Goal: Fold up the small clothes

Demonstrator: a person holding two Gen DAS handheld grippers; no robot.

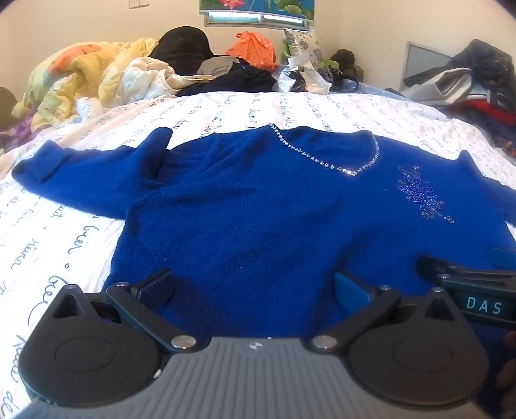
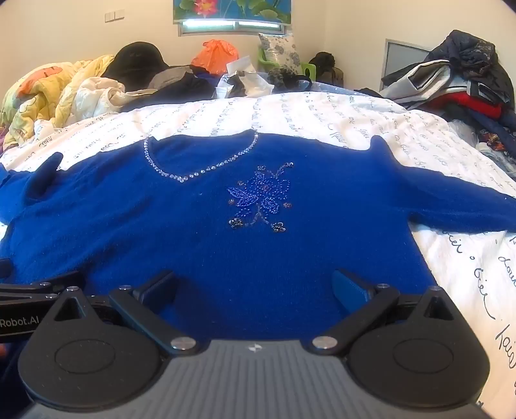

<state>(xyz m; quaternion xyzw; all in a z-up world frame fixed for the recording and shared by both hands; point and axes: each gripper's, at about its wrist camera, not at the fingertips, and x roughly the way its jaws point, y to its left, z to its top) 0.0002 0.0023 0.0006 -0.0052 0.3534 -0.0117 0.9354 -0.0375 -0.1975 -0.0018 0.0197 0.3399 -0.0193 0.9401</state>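
Left wrist and right wrist views: left gripper (image 1: 253, 287) and right gripper (image 2: 254, 287) jaws spread wide, empty, above blue sweater (image 2: 258, 241).

A blue sweater (image 2: 258, 245) lies flat across the near middle of a white bedspread (image 2: 322, 112), with bare cover beyond its neckline. Heaped bedding (image 1: 80, 74) crowds the far left and piled clothes (image 2: 458, 83) the far right.

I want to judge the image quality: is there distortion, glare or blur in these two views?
Left wrist view: fisheye bends the bed sheet into a dome, corners are dark, the window is blown out. Right wrist view: same bending and bright window; the blue sweater and its beaded flower stay sharp.
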